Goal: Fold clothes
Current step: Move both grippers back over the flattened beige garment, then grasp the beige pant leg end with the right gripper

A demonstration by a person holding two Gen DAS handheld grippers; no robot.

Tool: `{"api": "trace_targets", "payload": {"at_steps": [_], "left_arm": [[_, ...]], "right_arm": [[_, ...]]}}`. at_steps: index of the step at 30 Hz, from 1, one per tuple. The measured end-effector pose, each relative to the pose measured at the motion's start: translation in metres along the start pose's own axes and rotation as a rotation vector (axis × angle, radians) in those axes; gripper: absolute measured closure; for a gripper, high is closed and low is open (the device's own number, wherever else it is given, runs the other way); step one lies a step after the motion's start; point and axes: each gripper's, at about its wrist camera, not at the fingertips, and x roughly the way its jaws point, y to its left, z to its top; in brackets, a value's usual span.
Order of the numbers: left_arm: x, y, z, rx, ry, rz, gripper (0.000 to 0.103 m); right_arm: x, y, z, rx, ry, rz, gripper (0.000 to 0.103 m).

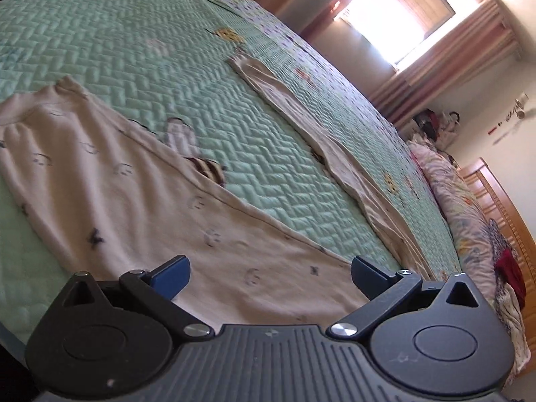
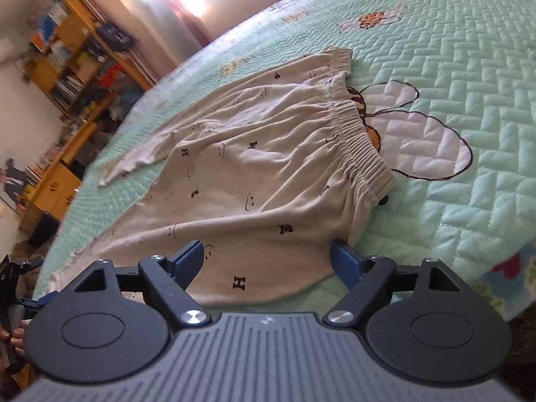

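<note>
Cream trousers with small dark prints lie spread on a mint quilted bedspread (image 1: 140, 50). In the left wrist view one leg (image 1: 110, 181) runs across the near left, and the other leg (image 1: 338, 154) stretches away to the right. My left gripper (image 1: 269, 268) is open, its blue pads (image 1: 171, 276) wide apart just over the near cloth. In the right wrist view the elastic waistband (image 2: 355, 140) faces right and the trousers (image 2: 254, 181) fan out leftwards. My right gripper (image 2: 266, 251) is open over the near hem, nothing pinched between its fingers.
A floral quilt (image 1: 469, 221) and red cloth (image 1: 509, 271) are piled at the bed's right side by a wooden headboard (image 1: 502, 207). A bright curtained window (image 1: 402, 10) lies beyond. Wooden shelves (image 2: 73, 67) stand past the bed's far edge. Fingers of a hand (image 2: 13, 333) show at the left border.
</note>
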Motion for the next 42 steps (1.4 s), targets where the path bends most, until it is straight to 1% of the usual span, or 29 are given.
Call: {"api": "trace_targets", "payload": {"at_steps": [6, 9, 12, 16, 21, 24, 26, 28, 31, 33, 36, 37, 38, 42], "left_arm": [[0.011, -0.04, 0.003, 0.113, 0.051, 0.058, 0.001], [0.014, -0.055, 0.002, 0.168, 0.059, 0.059, 0.001], [0.018, -0.064, 0.003, 0.193, 0.076, 0.06, 0.001], [0.026, -0.063, 0.012, 0.164, 0.085, 0.081, 0.001], [0.031, -0.05, 0.026, 0.108, 0.076, 0.114, 0.001], [0.035, -0.043, 0.027, 0.09, 0.094, 0.108, 0.001], [0.04, -0.042, 0.023, 0.087, 0.121, 0.1, 0.001], [0.047, -0.043, 0.019, 0.09, 0.15, 0.091, 0.001], [0.056, -0.05, 0.012, 0.12, 0.185, 0.068, 0.001], [0.063, -0.056, 0.007, 0.138, 0.205, 0.065, 0.001], [0.072, -0.065, 0.001, 0.161, 0.225, 0.07, 0.001], [0.074, -0.067, 0.001, 0.166, 0.228, 0.072, 0.001], [0.076, -0.07, 0.0, 0.17, 0.23, 0.074, 0.001], [0.087, -0.078, 0.0, 0.177, 0.244, 0.084, 0.001]], "right_arm": [[-0.007, -0.002, 0.006, 0.046, 0.007, 0.022, 0.019], [-0.01, -0.003, 0.009, 0.063, 0.007, 0.046, 0.019], [-0.012, 0.003, 0.017, 0.054, -0.001, 0.08, 0.019], [-0.01, 0.014, 0.031, 0.008, -0.025, 0.098, 0.019], [0.006, 0.016, 0.043, 0.061, -0.036, 0.153, 0.019], [0.015, 0.017, 0.051, 0.064, -0.045, 0.141, 0.019], [0.018, 0.016, 0.062, 0.04, -0.066, 0.12, 0.019], [0.018, 0.014, 0.079, -0.002, -0.112, 0.092, 0.019], [0.023, 0.009, 0.109, -0.108, -0.177, 0.025, 0.019], [0.031, -0.001, 0.132, -0.147, -0.193, 0.01, 0.019], [0.053, -0.015, 0.166, -0.245, -0.184, -0.052, 0.019], [0.061, -0.019, 0.175, -0.296, -0.175, -0.082, 0.019], [0.069, -0.024, 0.183, -0.324, -0.155, -0.083, 0.019], [0.097, -0.048, 0.214, -0.378, -0.065, -0.034, 0.019]]}}
